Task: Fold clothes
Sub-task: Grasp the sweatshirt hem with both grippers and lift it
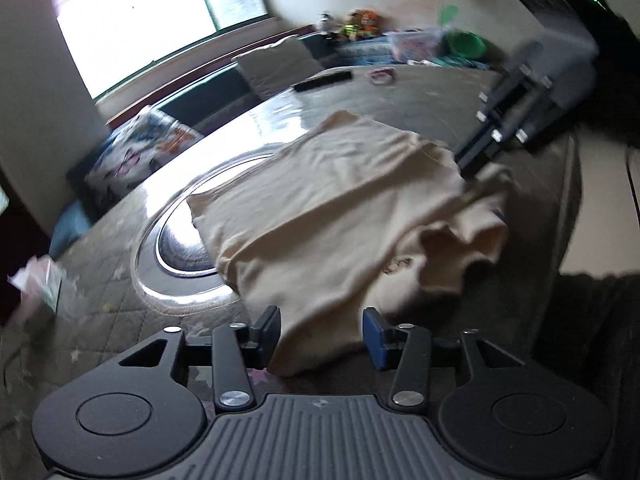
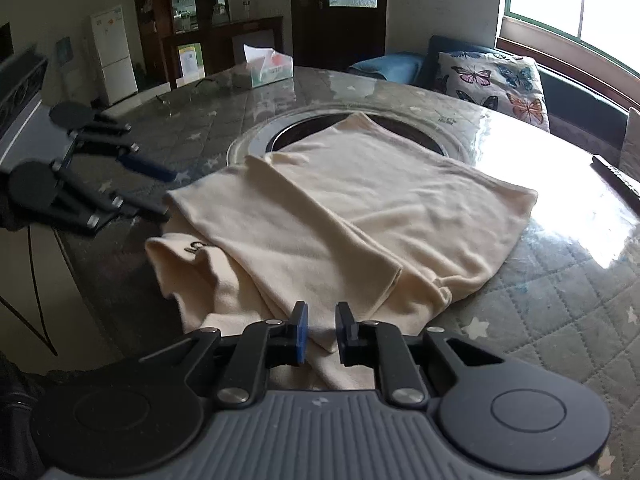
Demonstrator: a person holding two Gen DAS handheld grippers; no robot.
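Presently, my holdings as seen from both wrist views:

- Cream shirt [image 2: 352, 216]: partly folded, lying in the middle of the frame on the table, one layer lapped diagonally over another. Its far corner overlaps the round inset. A sleeve with small dark lettering sticks out at the left of the right wrist view. In the left wrist view, which is blurred, the same garment [image 1: 336, 216] fills the centre.
- Right gripper [image 2: 322, 330]: bottom centre of its own view, fingers narrow, with a fold of the shirt running between the blue pads; whether the pads actually press the cloth I cannot tell. From the left wrist view it [image 1: 480, 160] shows at upper right, its tip at the shirt's edge.
- Left gripper [image 1: 322, 336]: bottom centre of its view, fingers standing moderately wide, a hem of the shirt hanging in the gap without touching either pad. From the right wrist view it [image 2: 160, 196] sits at the left edge, tips just beside the shirt.
- Table [image 2: 560, 300]: quilted star-print cover under a glossy clear sheet.
- Round inset [image 1: 176, 248]: dark centre, shiny ring, left of centre in the left wrist view.
- Tissue box [image 2: 268, 66]: upper centre, far side of the table.
- Butterfly cushion [image 2: 496, 84]: upper right, on a blue seat below the window.
- Remote control [image 1: 322, 80]: upper centre, well apart from the shirt.
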